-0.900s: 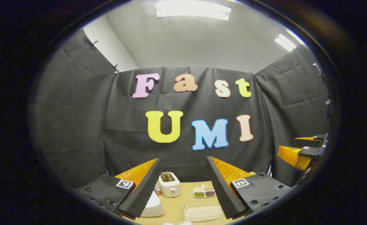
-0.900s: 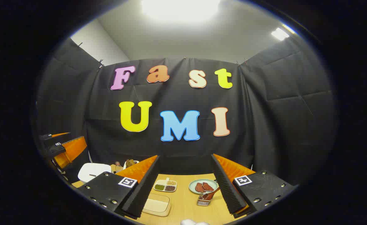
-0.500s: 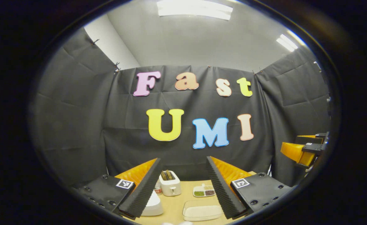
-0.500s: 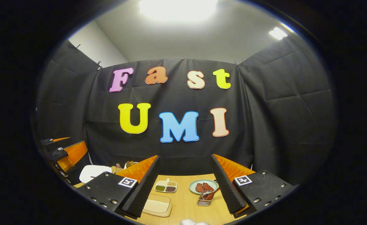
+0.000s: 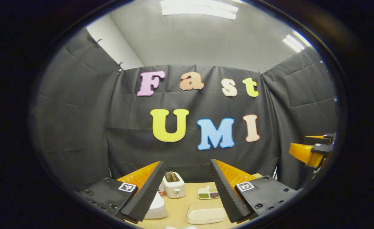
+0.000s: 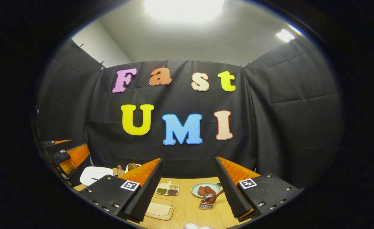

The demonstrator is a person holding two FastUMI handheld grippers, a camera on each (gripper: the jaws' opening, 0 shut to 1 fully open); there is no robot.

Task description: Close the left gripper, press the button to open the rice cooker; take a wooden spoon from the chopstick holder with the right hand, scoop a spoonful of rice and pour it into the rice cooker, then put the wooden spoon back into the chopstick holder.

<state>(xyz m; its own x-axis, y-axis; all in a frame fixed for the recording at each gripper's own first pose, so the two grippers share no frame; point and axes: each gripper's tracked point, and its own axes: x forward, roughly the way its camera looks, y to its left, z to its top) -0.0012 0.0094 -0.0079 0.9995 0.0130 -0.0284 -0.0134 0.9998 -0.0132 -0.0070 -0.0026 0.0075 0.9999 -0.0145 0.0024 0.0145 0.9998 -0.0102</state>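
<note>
Left gripper view — nothing begun.
Left gripper (image 5: 187, 190) and right gripper (image 6: 188, 189) both spread wide, empty; rice cooker (image 5: 156, 206) lower left — unpressed.

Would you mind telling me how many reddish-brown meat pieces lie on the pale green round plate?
2: reddish-brown meat pieces lie side by side on the pale green round plate, one left, one right. None looks hidden.
</note>
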